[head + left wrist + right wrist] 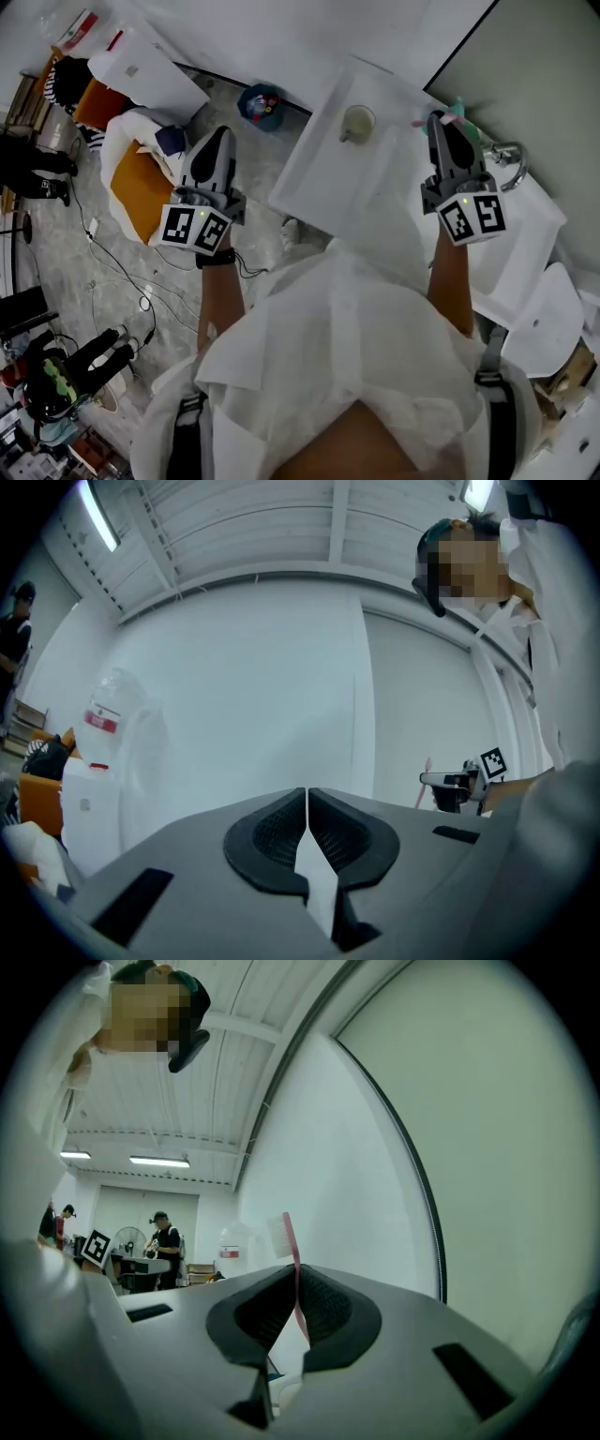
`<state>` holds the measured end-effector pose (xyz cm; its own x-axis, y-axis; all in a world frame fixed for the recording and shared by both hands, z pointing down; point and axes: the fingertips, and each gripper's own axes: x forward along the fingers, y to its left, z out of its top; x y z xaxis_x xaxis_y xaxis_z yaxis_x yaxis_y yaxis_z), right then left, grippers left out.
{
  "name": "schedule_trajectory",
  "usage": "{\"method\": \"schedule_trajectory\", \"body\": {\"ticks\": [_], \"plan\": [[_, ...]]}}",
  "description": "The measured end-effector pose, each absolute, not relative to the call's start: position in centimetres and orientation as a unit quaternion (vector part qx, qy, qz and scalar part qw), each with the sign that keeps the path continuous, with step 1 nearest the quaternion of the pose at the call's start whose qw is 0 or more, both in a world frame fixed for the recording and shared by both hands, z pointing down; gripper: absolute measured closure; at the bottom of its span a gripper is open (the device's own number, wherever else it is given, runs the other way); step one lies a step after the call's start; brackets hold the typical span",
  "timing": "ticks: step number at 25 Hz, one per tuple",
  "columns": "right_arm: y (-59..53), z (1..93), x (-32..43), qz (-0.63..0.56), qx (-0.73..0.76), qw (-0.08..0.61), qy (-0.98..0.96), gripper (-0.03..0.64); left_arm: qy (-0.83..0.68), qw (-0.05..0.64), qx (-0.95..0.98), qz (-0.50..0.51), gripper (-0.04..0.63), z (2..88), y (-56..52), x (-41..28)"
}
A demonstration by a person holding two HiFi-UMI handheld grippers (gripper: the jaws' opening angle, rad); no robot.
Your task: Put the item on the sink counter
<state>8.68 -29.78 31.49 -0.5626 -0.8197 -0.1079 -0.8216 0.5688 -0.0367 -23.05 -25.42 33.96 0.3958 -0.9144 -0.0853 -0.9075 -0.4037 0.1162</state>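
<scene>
Right gripper (pixel 298 1290): I see its jaws pressed together on a toothbrush (pixel 292 1265), the handle caught between the ribbed black pads.
Toothbrush, look: a slim pink handle, faintly bowed, with a block of white bristles at the top that faces my left in the right gripper view.
Toothbrush, position: it stands nearly upright between the jaws, and its head rises clear above their tips against the pale wall.
Head view of it: only a small pink sliver (pixel 418 123) shows just left of the right gripper (pixel 438 120). I take it for the brush head, though it is too small to be sure.
Place: the right gripper is held over the far side of the white sink counter (pixel 314 183), near a pale cup (pixel 357 123) that stands on it; a chrome tap (pixel 512 161) curves just to the gripper's right.
Left gripper (pixel 307 806): its jaws meet at the tips with nothing between them, only a bright wedge of wall behind.
Left gripper, place: in the head view it (pixel 217 141) hangs off the counter's left edge, over the grey floor and beside an orange cushion (pixel 139 190).
Bystander: a person in dark clothes (pixel 165 1237) stands far back in the right gripper view.
</scene>
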Motion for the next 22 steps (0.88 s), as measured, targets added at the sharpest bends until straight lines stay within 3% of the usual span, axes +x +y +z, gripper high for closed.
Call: {"method": "schedule_trajectory", "body": {"ticks": [22], "plan": [[-33.6,34.6,4.6,-0.034,-0.516,0.06,0.854,0.6,-0.463,0.042,0.882,-0.075,0.572,34.3,-31.8,-25.1]]}}
